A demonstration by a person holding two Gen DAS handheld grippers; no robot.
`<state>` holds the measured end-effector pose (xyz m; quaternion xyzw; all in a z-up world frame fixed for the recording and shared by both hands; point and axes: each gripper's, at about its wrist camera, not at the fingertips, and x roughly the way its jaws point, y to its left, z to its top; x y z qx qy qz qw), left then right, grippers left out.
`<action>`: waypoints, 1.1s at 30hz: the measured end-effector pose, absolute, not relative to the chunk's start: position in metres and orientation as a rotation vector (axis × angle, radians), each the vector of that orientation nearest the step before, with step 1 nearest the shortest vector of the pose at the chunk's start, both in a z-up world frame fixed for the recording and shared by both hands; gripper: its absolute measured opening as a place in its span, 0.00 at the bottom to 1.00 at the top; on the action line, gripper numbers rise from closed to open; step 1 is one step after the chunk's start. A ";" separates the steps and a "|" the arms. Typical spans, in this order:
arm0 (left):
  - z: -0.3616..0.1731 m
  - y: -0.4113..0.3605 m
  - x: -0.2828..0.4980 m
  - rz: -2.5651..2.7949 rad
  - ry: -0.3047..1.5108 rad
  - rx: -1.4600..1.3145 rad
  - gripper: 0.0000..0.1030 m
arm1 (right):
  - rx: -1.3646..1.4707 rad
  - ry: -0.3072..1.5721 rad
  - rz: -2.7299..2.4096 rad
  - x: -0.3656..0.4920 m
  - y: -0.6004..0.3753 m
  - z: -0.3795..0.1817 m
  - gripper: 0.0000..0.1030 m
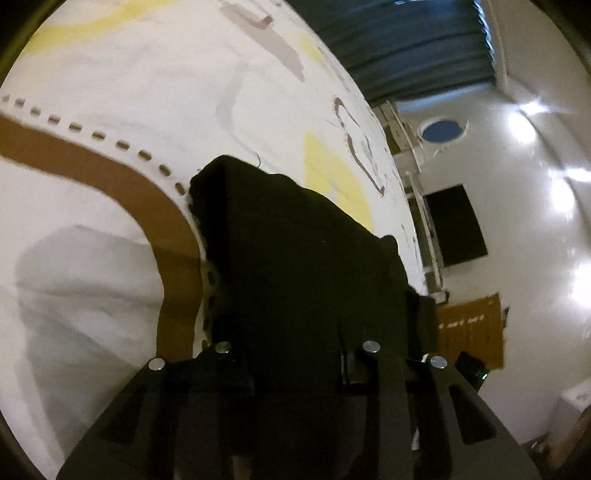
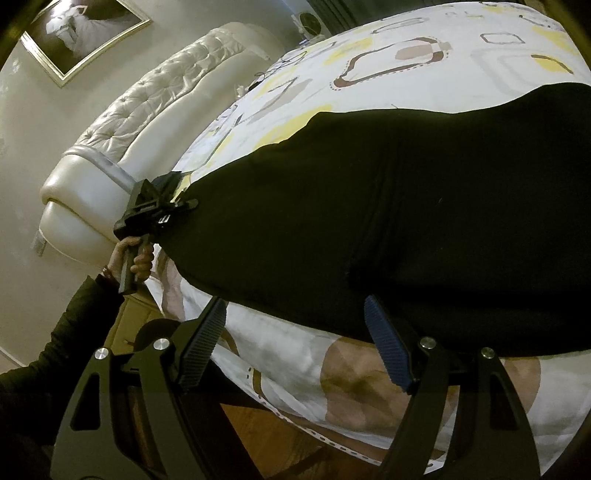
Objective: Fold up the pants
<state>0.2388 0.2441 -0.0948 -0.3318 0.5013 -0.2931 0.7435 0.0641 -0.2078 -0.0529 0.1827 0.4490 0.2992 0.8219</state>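
The black pants (image 2: 388, 206) lie spread across the patterned bedspread (image 2: 406, 55). In the right wrist view my right gripper (image 2: 295, 317) is open, its ribbed blue pads (image 2: 388, 347) just short of the pants' near edge. My left gripper (image 2: 173, 206) shows at the left end of the pants, held by a hand, its jaws on the cloth. In the left wrist view the left gripper (image 1: 295, 332) is shut on a bunch of the black pants (image 1: 280, 236), which hides its fingertips.
A padded cream headboard (image 2: 155, 122) stands at the left, with a framed picture (image 2: 85, 33) above on the wall. Wooden floor (image 2: 258, 435) shows below the bed's near edge. A dark curtain (image 1: 399, 40) and cream walls lie beyond the bed.
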 end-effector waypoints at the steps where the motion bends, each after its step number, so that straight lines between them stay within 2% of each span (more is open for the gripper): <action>1: -0.094 0.245 0.238 -0.636 1.095 -0.724 0.30 | 0.393 0.956 0.639 0.064 -0.209 -0.054 0.75; 9: -0.074 0.245 0.231 -0.628 1.047 -0.709 0.29 | 0.401 0.952 0.643 0.066 -0.211 -0.054 0.75; 19: -0.033 0.206 0.229 -0.722 0.958 -0.730 0.29 | 0.412 0.940 0.646 0.060 -0.214 -0.049 0.75; 31: 0.003 0.106 0.226 -0.875 0.939 -0.627 0.29 | 0.445 0.916 0.656 0.057 -0.225 -0.043 0.75; 33: 0.002 0.092 0.227 -0.934 0.943 -0.649 0.19 | 0.452 0.908 0.658 0.056 -0.227 -0.040 0.75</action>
